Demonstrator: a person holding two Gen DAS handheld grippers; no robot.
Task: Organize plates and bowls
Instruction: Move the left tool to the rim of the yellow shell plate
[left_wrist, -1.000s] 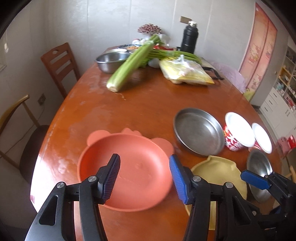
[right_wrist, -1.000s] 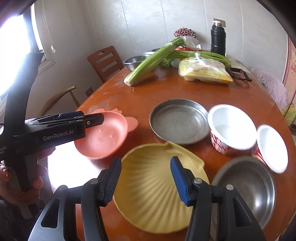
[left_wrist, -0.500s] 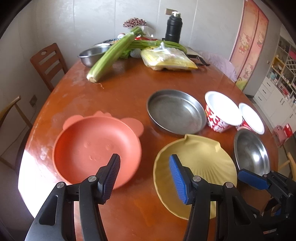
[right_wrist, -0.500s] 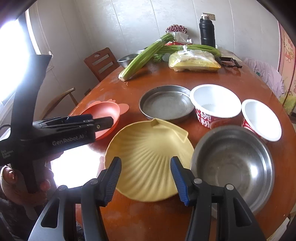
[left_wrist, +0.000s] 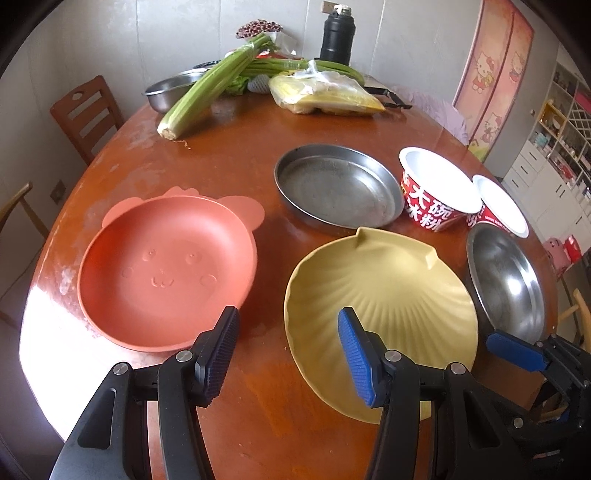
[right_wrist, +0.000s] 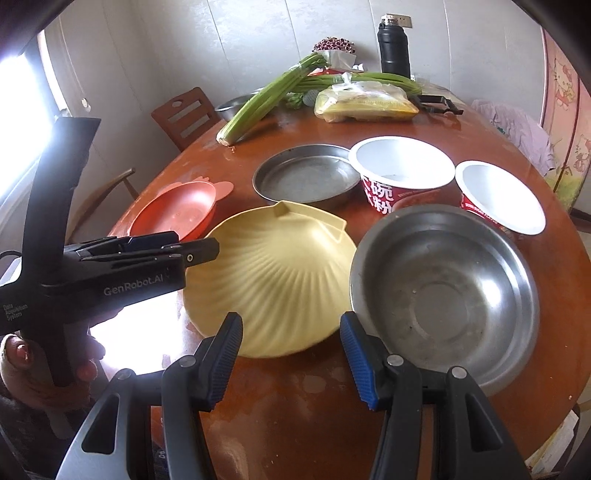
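An orange bear-face plate (left_wrist: 166, 273) lies at the table's near left, also in the right wrist view (right_wrist: 177, 214). A yellow shell plate (left_wrist: 380, 302) (right_wrist: 273, 273) lies beside it. Behind them is a flat steel pan (left_wrist: 340, 184) (right_wrist: 306, 177). A steel bowl (left_wrist: 506, 280) (right_wrist: 443, 291) and two red paper bowls (left_wrist: 439, 188) (right_wrist: 402, 170) are at the right. My left gripper (left_wrist: 288, 350) is open and empty, hovering over the gap between the orange and yellow plates. My right gripper (right_wrist: 291, 354) is open and empty above the yellow plate's near edge.
Celery (left_wrist: 218, 88), a yellow food bag (left_wrist: 325, 96), a black flask (left_wrist: 336, 33) and a steel basin (left_wrist: 170, 92) crowd the far end of the brown round table (left_wrist: 221, 155). A wooden chair (left_wrist: 85, 114) stands at the left.
Both grippers have pulled back and shifted right. The left one, earlier over the orange plate, is now between the two plates. Both stay open and no dish has moved.
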